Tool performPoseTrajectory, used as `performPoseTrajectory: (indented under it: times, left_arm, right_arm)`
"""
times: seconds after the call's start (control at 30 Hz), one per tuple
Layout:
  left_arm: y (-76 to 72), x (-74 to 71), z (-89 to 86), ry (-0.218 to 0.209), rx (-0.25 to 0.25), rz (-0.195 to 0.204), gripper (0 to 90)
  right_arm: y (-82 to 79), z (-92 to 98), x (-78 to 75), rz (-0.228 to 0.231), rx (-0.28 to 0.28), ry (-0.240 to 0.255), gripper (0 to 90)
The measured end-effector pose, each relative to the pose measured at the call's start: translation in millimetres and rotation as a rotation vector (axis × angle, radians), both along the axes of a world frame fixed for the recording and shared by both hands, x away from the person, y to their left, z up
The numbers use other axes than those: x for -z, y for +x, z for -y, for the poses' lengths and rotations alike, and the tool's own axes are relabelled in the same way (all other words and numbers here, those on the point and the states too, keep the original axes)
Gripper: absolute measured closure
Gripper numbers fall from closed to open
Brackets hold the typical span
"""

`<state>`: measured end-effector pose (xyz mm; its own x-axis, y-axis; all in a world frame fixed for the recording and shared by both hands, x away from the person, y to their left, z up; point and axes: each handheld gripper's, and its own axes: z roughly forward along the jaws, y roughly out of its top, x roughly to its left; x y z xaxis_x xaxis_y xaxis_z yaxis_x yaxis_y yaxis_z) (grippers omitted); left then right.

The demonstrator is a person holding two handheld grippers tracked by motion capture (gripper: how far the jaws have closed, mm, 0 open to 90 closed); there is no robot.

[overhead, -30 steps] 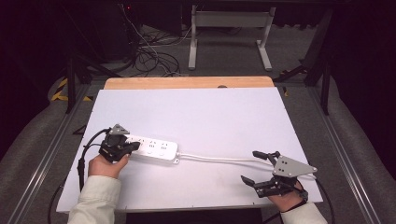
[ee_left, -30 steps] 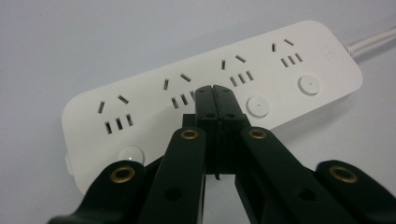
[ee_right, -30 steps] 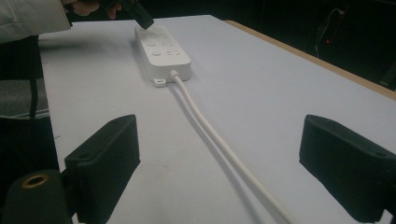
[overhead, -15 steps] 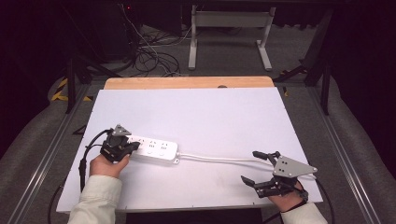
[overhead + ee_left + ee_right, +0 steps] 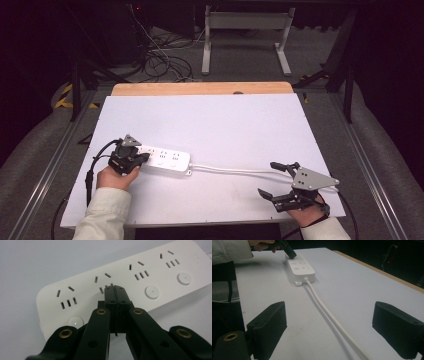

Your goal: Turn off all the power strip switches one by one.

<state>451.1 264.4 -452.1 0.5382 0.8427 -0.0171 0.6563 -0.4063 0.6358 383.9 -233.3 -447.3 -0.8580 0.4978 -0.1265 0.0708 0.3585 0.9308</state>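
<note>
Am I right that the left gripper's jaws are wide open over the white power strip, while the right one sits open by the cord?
Not quite. The left gripper has its jaws pressed shut over the power strip, as the left gripper view shows. The right gripper is open by the cord.

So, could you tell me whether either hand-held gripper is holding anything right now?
Nothing held: left hand-held gripper is shut, empty, over the white plastic power strip; right hand-held gripper is open, straddling its cord.

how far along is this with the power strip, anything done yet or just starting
Early, by the look of it. Done: the power strip lies flat on the table, its cord run toward the right gripper. In hand: the left gripper, jaws shut, tips over the second outlet's button area, perhaps pressing a switch. Left: the right gripper waits open, astride the cord, gripping nothing.
</note>
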Motion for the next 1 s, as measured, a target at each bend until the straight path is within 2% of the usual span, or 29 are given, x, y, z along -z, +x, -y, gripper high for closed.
performPoseTrajectory:
  times: [0.1, 0.17, 0.23, 0.27, 0.4, 0.53, 0.77, 0.83, 0.97, 1.0]
  left_arm:
    - [-1.1, 0.6, 1.0, 0.003, -0.001, 0.009, 90.0]
    - [-1.4, 1.7, 1.6, -0.018, 0.012, 0.008, 90.0]
    - [-1.7, 2.6, 5.2, -0.019, 0.017, 0.012, 90.0]
    - [-1.9, 2.5, 6.3, -0.005, 0.014, 0.021, 90.0]
    - [-2.3, 3.2, 5.8, -0.005, 0.014, 0.029, 90.0]
    - [-2.7, 3.3, 5.1, 0.000, -0.012, 0.035, 90.0]
    - [-3.9, 3.8, 6.0, 0.001, -0.006, 0.039, 90.0]
    - [-4.6, 3.8, 7.2, 0.016, -0.011, 0.053, 90.0]
    - [-4.6, 3.5, 7.2, 0.014, -0.013, 0.046, 90.0]
    - [-4.3, 3.7, 7.0, 0.003, -0.011, 0.038, 90.0]
  right_arm:
    - [0.0, -0.3, 0.1, 0.000, 0.000, 0.000, 12.6]
    - [0.2, -0.7, 0.4, -0.004, 0.002, -0.001, 12.6]
    - [0.2, -1.0, 0.5, -0.004, 0.001, -0.004, 12.6]
    - [0.1, -1.1, 0.5, -0.004, 0.001, -0.004, 12.6]
    - [-0.4, -0.6, 0.2, -0.003, 0.002, 0.000, 12.6]
    - [-0.3, 0.0, 0.3, -0.003, 0.002, 0.000, 12.6]
    - [0.3, -0.7, 0.8, -0.007, -0.002, -0.001, 12.6]
    - [-0.1, -0.9, 0.6, -0.007, 0.000, 0.000, 12.6]
    - [-0.5, -0.5, 0.5, -0.005, 0.001, 0.001, 12.6]
    - [-0.5, -0.5, 0.6, -0.006, 0.000, 0.001, 12.6]
